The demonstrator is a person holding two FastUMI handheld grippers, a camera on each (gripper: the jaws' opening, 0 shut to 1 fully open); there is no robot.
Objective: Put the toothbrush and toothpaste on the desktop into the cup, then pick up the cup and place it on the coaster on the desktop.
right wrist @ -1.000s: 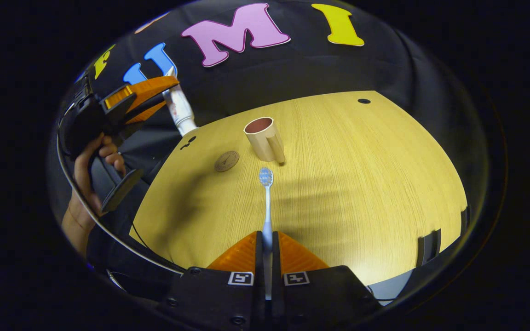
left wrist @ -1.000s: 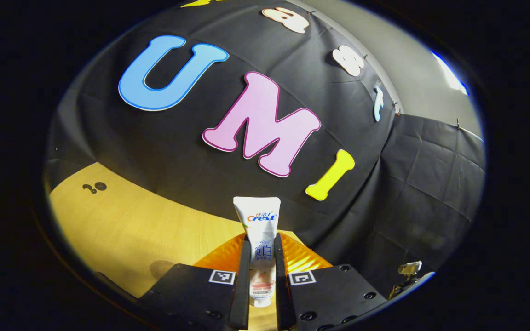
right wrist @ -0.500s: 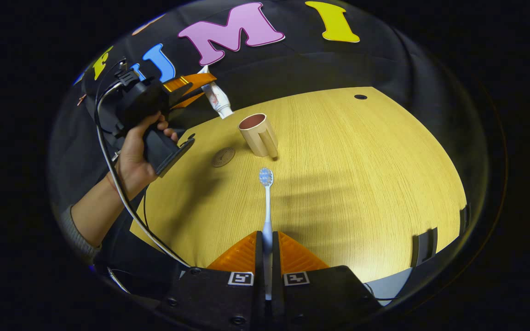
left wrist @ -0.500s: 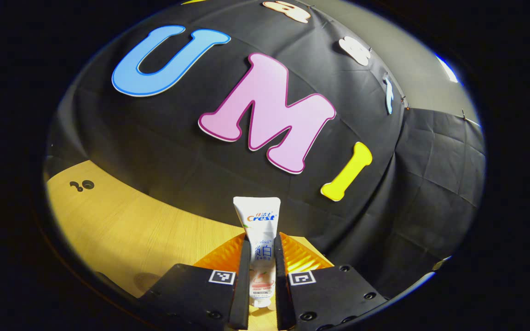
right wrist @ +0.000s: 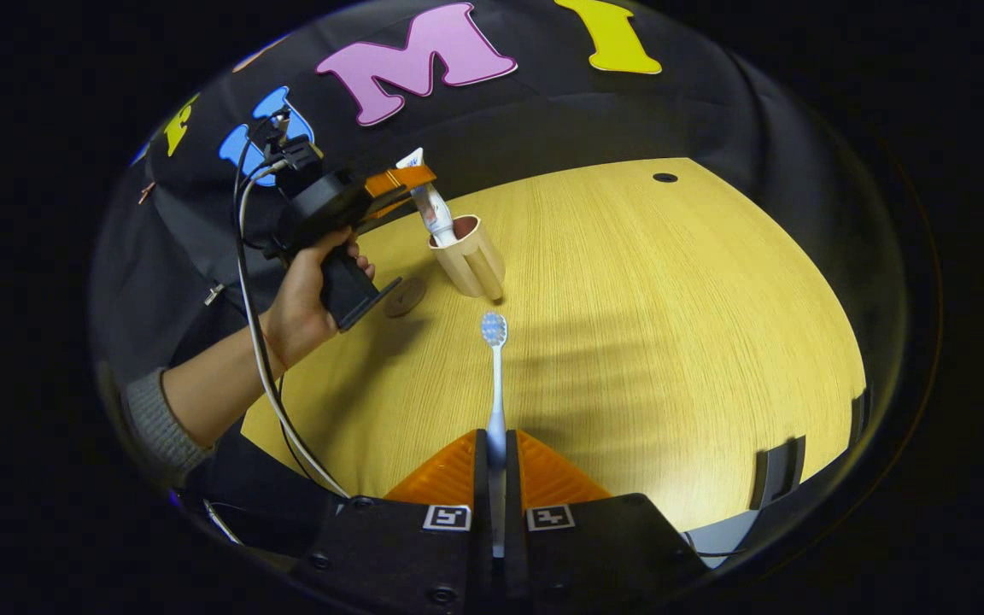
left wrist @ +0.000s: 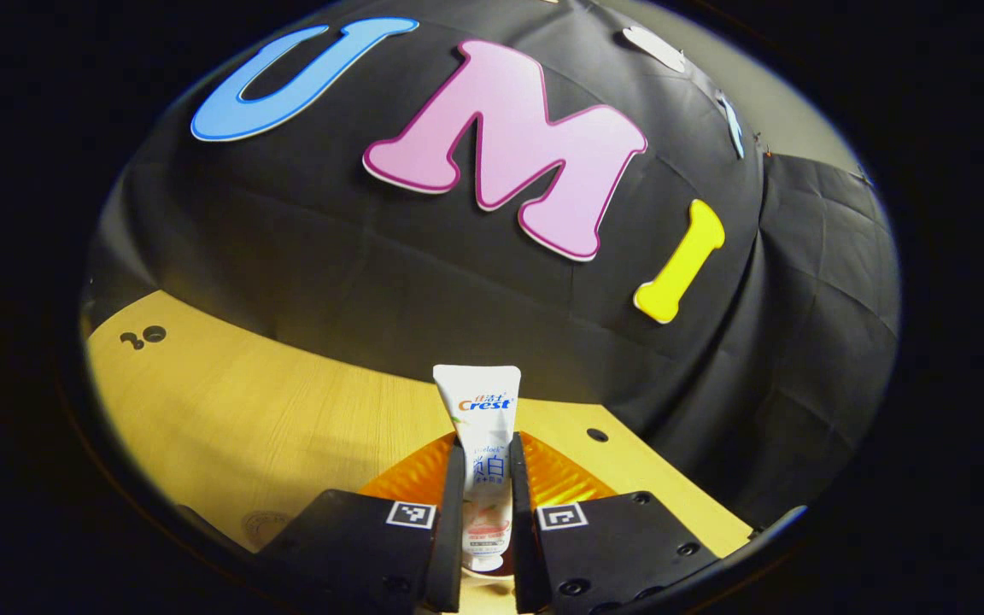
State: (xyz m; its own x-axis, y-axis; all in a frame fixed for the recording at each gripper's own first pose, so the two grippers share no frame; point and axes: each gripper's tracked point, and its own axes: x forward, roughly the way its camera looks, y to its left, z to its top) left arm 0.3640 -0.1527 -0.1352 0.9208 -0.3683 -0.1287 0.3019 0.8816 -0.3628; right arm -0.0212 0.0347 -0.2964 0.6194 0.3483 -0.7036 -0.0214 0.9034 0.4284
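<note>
At the bottom centre of the left gripper view, my left hand-held gripper [left wrist: 482,504] is closed down on the white plastic toothpaste tube [left wrist: 478,427], both fingers pressing its sides, its flat crimped end pointing up toward the black cloth wall. Behind it runs the pale wood-grain counter [left wrist: 227,410].

Over in the right gripper view, upper left of centre, I see that same hand-held gripper [right wrist: 413,181] gripped by a hand [right wrist: 308,295] with a grey sleeve cuff [right wrist: 150,418] at the wrist and a cable [right wrist: 266,376] trailing down. The tube [right wrist: 434,209] hangs cap-down with its lower end at the mouth of the beige cylindrical cup with a handle [right wrist: 468,260]; whether the cap is inside the rim I cannot tell. Just left of the cup, partly behind the gripper's handle, lies the round brown coaster [right wrist: 405,299] on the counter [right wrist: 671,325].

At the bottom centre of this view, my right hand-held gripper [right wrist: 496,487] is clamped on the handle of the white toothbrush with pale blue bristles [right wrist: 494,367], whose head points toward the cup and stops near it, apart.
</note>
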